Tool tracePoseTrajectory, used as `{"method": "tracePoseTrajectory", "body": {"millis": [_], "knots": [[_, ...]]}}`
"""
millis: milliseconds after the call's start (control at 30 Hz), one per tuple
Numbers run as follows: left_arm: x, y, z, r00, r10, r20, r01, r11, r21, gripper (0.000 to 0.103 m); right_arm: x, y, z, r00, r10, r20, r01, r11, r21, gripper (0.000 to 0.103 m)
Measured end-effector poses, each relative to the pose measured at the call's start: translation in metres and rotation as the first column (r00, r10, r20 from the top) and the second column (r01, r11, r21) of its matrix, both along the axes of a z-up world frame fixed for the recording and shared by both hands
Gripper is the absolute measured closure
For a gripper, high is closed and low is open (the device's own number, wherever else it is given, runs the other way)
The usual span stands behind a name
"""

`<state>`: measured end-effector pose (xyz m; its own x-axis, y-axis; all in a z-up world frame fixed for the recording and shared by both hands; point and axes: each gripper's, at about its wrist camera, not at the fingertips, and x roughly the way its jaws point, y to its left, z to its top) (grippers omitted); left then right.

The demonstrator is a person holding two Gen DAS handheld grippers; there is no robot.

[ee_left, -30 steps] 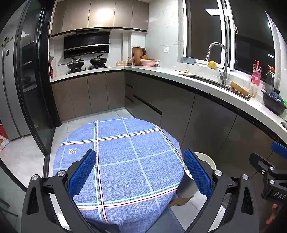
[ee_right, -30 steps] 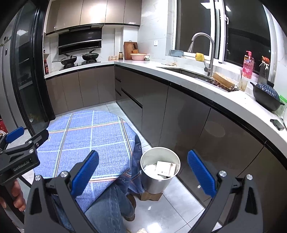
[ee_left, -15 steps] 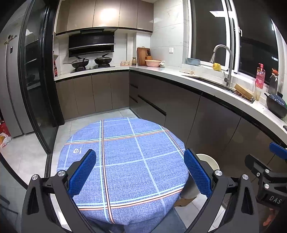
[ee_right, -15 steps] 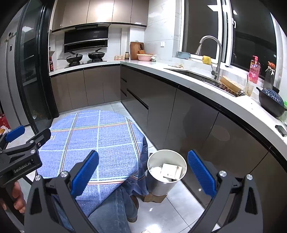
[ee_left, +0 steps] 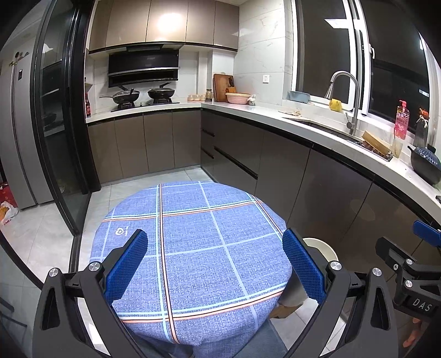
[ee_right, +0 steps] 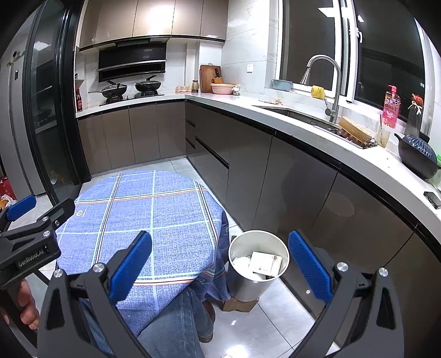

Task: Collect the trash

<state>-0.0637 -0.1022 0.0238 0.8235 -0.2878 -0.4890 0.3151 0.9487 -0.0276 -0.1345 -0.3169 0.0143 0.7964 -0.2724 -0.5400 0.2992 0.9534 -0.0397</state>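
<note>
Both tools, left [ee_left: 215, 264] and right [ee_right: 220, 264], gaped wide, holding nothing. Table [ee_left: 193, 234] bare; bin [ee_right: 257, 264] at 3 o'clock held paper. Collection seemingly finished; next, find remaining trash.

We read "DAS" on the right gripper [ee_left: 421, 303] body, "GenRobot.AI" on the left gripper [ee_right: 30, 254] body; tablecloth [ee_left: 193, 247] logo illegible.

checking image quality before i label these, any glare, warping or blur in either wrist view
Left wrist view: bright ceiling-light glare on the upper cabinets, fisheye bends the countertop into an arc, dark vignette in the corners, tablecloth weave sharp. Right wrist view: same glare on the cabinets, window black with a light reflection, bin and its contents in focus, no motion blur visible.
</note>
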Motion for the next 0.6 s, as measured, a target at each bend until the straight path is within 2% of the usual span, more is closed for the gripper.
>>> {"method": "tracePoseTrajectory", "body": {"millis": [600], "knots": [[-0.0003, 0.0014, 0.0019, 1.000, -0.002, -0.002, 0.002, 1.000, -0.004, 0.008, -0.0006, -0.0006, -0.0017, 1.000, -0.001, 0.002, 0.001, 1.000, 0.004, 0.003]]}}
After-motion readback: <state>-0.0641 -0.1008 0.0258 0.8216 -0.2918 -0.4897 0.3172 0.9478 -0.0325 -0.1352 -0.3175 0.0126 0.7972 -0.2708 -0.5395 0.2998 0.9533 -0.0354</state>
